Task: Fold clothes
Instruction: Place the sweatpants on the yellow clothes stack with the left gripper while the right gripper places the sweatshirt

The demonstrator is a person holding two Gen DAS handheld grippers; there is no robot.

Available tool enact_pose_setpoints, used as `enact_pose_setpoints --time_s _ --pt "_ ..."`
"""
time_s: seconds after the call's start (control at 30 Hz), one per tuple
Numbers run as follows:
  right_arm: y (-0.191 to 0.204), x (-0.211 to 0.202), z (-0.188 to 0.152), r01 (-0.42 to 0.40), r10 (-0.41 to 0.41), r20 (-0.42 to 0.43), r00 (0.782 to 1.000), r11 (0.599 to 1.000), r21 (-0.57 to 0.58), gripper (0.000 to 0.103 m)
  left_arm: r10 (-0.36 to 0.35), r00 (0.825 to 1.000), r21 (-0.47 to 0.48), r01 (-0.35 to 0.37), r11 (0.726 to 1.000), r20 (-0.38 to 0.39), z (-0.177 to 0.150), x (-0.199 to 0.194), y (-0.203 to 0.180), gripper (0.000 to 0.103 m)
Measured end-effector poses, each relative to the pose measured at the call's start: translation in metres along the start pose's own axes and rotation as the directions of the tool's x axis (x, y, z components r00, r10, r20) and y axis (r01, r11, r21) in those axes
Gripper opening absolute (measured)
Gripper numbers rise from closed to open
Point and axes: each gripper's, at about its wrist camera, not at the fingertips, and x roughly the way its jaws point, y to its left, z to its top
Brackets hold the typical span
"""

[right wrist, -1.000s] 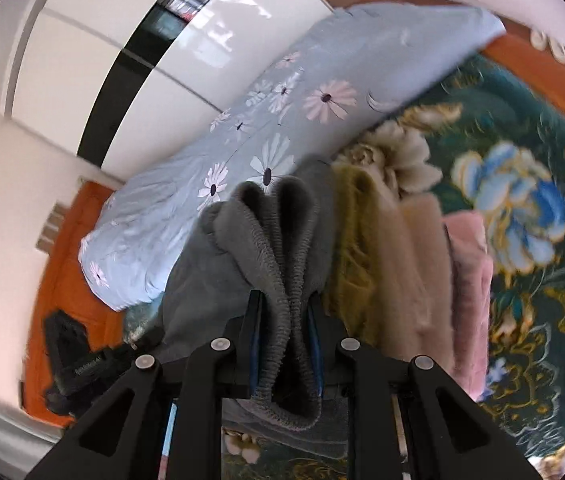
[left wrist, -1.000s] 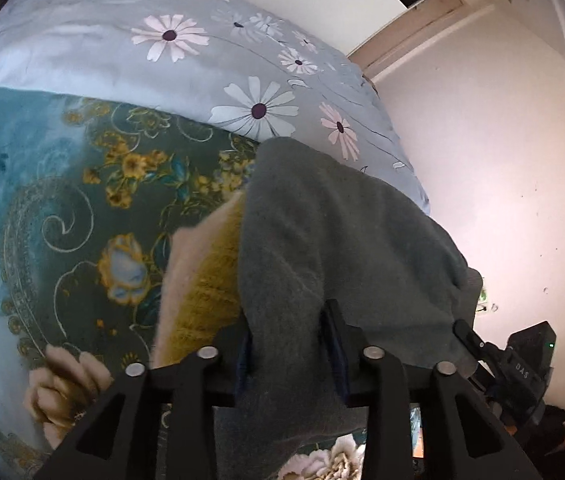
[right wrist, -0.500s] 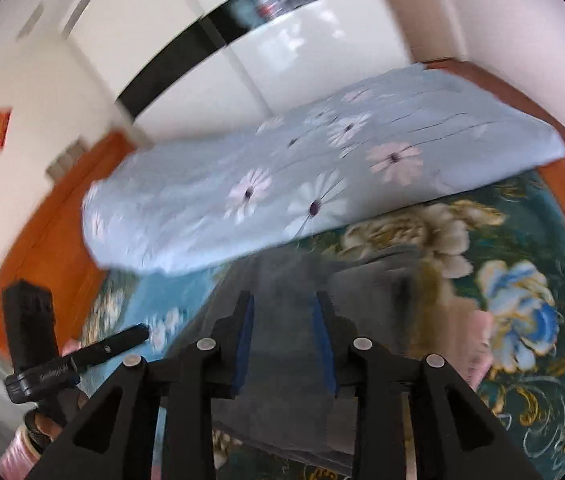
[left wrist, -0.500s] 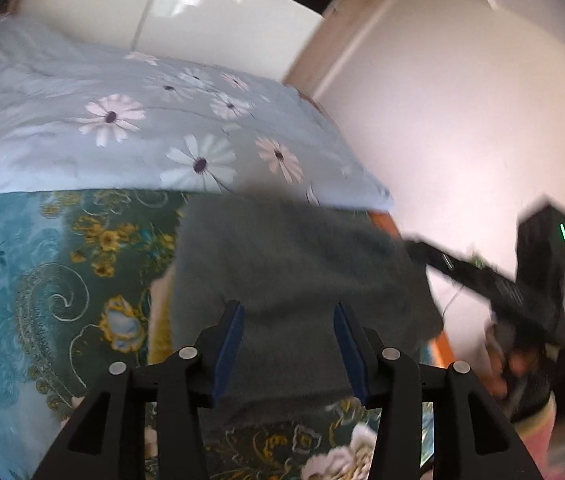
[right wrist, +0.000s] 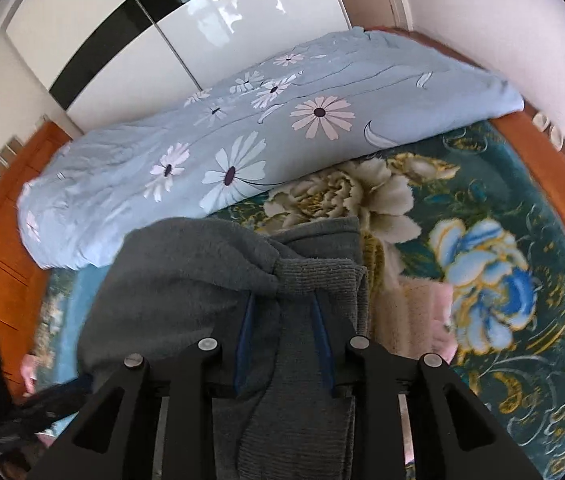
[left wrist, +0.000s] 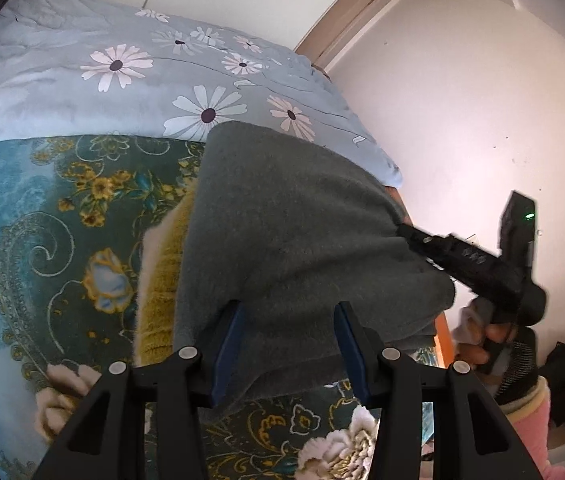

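We see both claws let go since a second ago: left gripper (left wrist: 288, 346) jaws wide, right gripper (right wrist: 282, 342) parted, neither pinching. Grey garment (left wrist: 294, 240) lies folded atop yellow knit (left wrist: 162, 280), near daisy duvet (left wrist: 122, 80). We judge this fold placed.

Glossy white wardrobe (right wrist: 210, 28), perhaps; pale walls (left wrist: 462, 92).
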Motion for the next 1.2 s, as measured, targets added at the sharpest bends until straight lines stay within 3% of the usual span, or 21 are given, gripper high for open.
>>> enact_pose_setpoints --time_s 0.13,0.37,0.53,0.73,0.87,1.03,1.2 --pt "0.014 -0.023 -0.006 -0.03 0.03 0.038 0.999 1.0 0.005 0.03 0.02 1.0 0.0 -0.02 1.0 0.01 -0.002 -0.005 0.002 0.053" --pt "0.043 -0.039 -0.031 -0.04 0.039 -0.004 0.999 0.992 -0.117 0.037 0.001 0.999 -0.027 0.0 1.0 0.039 -0.008 -0.013 0.006 0.053" --pt "0.022 -0.02 -0.04 -0.007 0.007 -0.038 0.999 1.0 -0.011 0.037 0.005 0.997 -0.027 -0.003 1.0 0.077 -0.019 -0.027 0.008 0.053" --pt "0.037 -0.047 -0.039 0.011 -0.011 0.023 1.0 1.0 -0.012 0.037 0.084 0.985 0.024 -0.088 0.996 0.148 -0.034 -0.048 0.006 0.056" --pt "0.067 -0.074 -0.046 -0.053 0.058 0.052 0.997 0.995 -0.08 0.037 0.128 0.976 0.033 -0.136 0.99 0.178 -0.049 -0.052 0.01 0.058" --pt "0.103 -0.076 -0.063 -0.119 0.119 -0.011 0.993 0.979 -0.167 0.038 0.179 0.971 0.02 -0.185 0.983 0.157 -0.074 -0.04 0.019 0.059" --pt "0.118 -0.046 -0.103 -0.12 0.085 -0.175 0.981 0.972 -0.2 0.038 0.241 0.963 0.056 -0.249 0.967 0.121 -0.092 -0.024 0.024 0.062"
